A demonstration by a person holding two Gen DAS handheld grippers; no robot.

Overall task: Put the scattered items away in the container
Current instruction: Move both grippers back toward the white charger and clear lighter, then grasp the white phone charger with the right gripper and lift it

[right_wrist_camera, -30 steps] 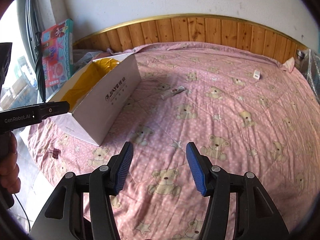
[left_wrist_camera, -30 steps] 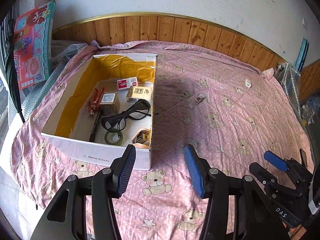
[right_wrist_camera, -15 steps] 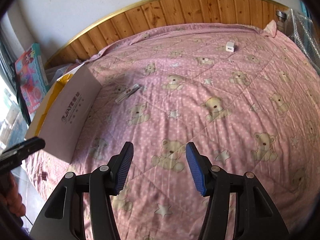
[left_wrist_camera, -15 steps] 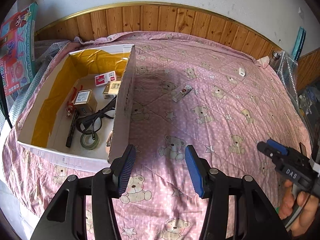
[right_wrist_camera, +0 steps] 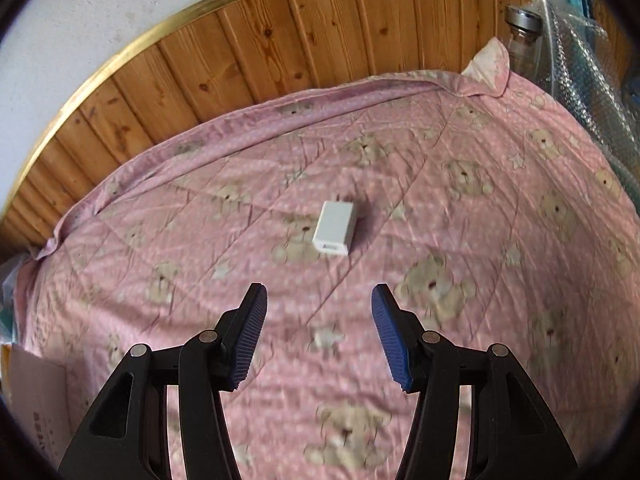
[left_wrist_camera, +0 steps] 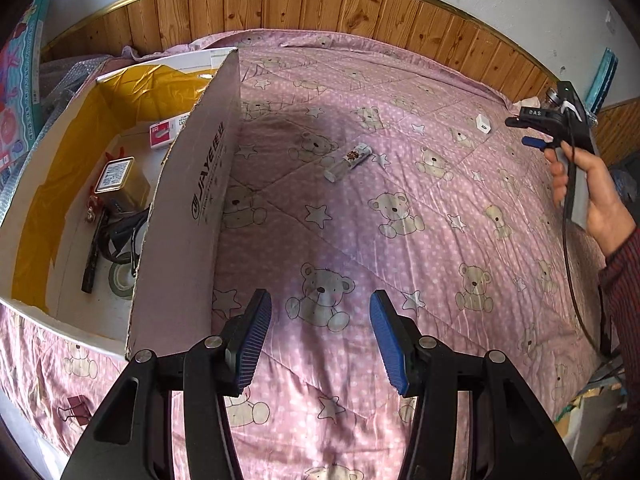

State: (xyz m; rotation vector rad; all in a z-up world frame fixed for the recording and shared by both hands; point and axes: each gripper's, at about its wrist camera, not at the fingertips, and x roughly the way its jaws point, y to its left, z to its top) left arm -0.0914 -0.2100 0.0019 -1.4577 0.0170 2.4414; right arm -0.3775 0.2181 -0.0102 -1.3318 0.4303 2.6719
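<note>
A white cardboard box [left_wrist_camera: 192, 216] with yellow lining sits at the left of the pink bear-print bed, holding a tin, cables, tape and a small red-and-white pack. A small tube [left_wrist_camera: 349, 161] lies on the quilt mid-bed. A white charger block [left_wrist_camera: 483, 123] [right_wrist_camera: 334, 233] lies farther right. My left gripper [left_wrist_camera: 320, 340] hovers open over the quilt beside the box's near corner. My right gripper [right_wrist_camera: 318, 334] is open, just short of the charger and empty; in the left wrist view it [left_wrist_camera: 524, 132] is held by a hand near the charger.
A dark binder clip [left_wrist_camera: 74, 410] lies on the quilt at the bed's near-left edge. Wood panelling [right_wrist_camera: 280, 48] backs the bed. A glass jar [right_wrist_camera: 524, 40] and bubble wrap [right_wrist_camera: 584, 72] stand at the far right corner. A colourful toy box [left_wrist_camera: 16, 92] leans at the left.
Both grippers have swung rightward. The right gripper moved across the bed up to the white charger. The left view now looks past the box's side toward the tube.
</note>
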